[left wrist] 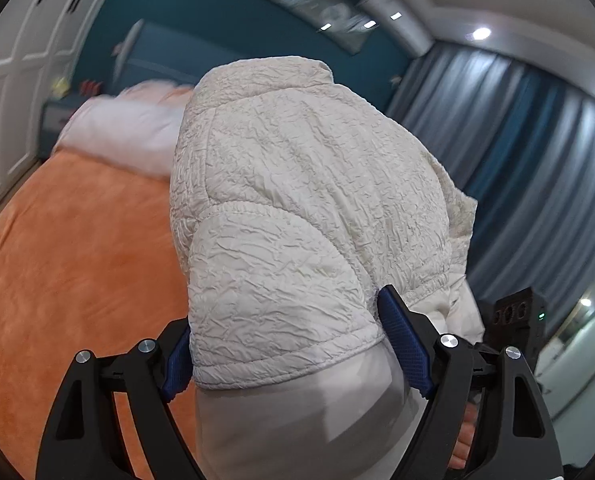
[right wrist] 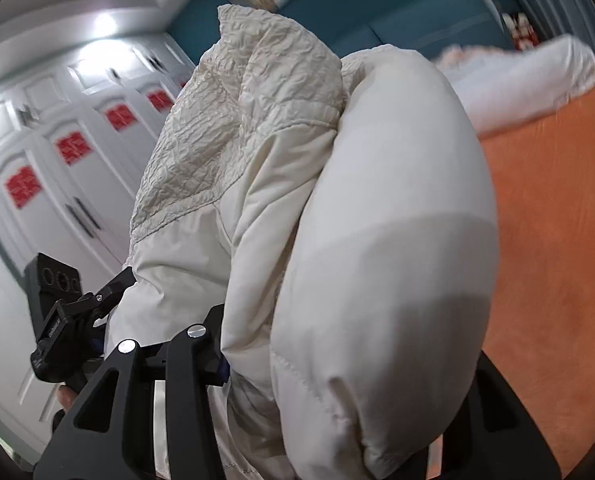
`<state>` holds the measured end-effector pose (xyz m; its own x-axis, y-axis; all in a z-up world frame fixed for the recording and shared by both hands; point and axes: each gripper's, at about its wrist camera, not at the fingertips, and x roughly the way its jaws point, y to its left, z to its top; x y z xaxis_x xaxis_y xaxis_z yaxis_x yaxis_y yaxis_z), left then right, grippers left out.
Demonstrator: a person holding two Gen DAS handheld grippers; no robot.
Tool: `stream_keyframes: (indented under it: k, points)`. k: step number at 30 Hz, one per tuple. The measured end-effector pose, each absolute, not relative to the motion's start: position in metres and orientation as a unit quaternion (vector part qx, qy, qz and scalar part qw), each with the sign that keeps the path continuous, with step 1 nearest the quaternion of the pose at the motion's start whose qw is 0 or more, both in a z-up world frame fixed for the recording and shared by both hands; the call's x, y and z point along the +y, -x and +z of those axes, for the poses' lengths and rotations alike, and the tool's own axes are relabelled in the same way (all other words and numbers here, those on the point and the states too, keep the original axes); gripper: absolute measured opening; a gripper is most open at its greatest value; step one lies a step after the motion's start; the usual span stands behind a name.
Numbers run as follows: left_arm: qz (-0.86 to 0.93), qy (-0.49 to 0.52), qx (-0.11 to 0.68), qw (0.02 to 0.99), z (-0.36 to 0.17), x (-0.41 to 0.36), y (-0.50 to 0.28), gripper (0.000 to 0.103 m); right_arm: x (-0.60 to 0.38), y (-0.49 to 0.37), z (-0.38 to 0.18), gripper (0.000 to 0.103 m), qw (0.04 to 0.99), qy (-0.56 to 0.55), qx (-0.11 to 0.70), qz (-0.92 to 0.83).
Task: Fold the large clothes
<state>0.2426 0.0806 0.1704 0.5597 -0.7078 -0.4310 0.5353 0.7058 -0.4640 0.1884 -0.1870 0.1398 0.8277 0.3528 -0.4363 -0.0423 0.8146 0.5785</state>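
Observation:
A white puffy jacket (left wrist: 297, 184) with a crinkled outer fabric hangs bunched up in the air above the bed. My left gripper (left wrist: 287, 312) is shut on it, with a blue pad (left wrist: 401, 332) pressed into each side of a padded fold. In the right wrist view the same jacket (right wrist: 377, 220) bulges out between the fingers of my right gripper (right wrist: 349, 340), which is closed on a thick smooth roll. That gripper's right finger is mostly hidden by the cloth. The two grippers are close together, and each shows at the edge of the other's view.
Below lies a bed with an orange cover (left wrist: 77, 260) and white bedding (left wrist: 129, 132) at its head. White wardrobe doors (right wrist: 57, 180) stand on one side and blue curtains (left wrist: 517, 160) on the other. A hand (left wrist: 465, 440) shows beside the left gripper.

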Motion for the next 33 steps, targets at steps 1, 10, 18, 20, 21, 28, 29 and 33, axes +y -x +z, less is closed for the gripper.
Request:
stream_keyframes:
  k: [1, 10, 18, 20, 21, 28, 29, 33]
  points:
    - [-0.347, 0.137, 0.315, 0.873, 0.155, 0.081, -0.255, 0.079, -0.184, -0.202, 0.122, 0.044, 0.909, -0.284, 0.289, 0.102]
    - [-0.269, 0.139, 0.441, 0.845, -0.031, 0.091, -0.331, 0.082, -0.182, -0.263, -0.067, 0.058, 0.832, -0.334, 0.441, 0.039]
    - [-0.226, 0.128, 0.428, 0.866, -0.008, 0.126, -0.296, 0.083, -0.236, -0.195, -0.028, 0.064, 0.842, -0.332, 0.424, 0.036]
    - [-0.177, 0.091, 0.416, 0.887, 0.012, 0.136, -0.279, 0.081, -0.246, -0.18, 0.0, 0.061, 0.87, -0.279, 0.408, 0.007]
    - [-0.166, 0.077, 0.41, 0.894, 0.022, 0.137, -0.279, 0.081, -0.247, -0.182, 0.011, 0.052, 0.879, -0.256, 0.403, 0.002]
    - [-0.198, 0.008, 0.363, 0.91, 0.078, 0.065, -0.256, 0.082, -0.178, -0.241, 0.072, 0.025, 0.914, -0.074, 0.398, 0.022]
    - [-0.194, 0.003, 0.371, 0.908, 0.071, 0.055, -0.262, 0.082, -0.168, -0.258, 0.071, 0.025, 0.912, -0.053, 0.407, 0.018]
    - [-0.157, 0.039, 0.433, 0.887, 0.021, 0.055, -0.278, 0.081, -0.167, -0.301, 0.063, 0.022, 0.904, -0.062, 0.424, 0.009]
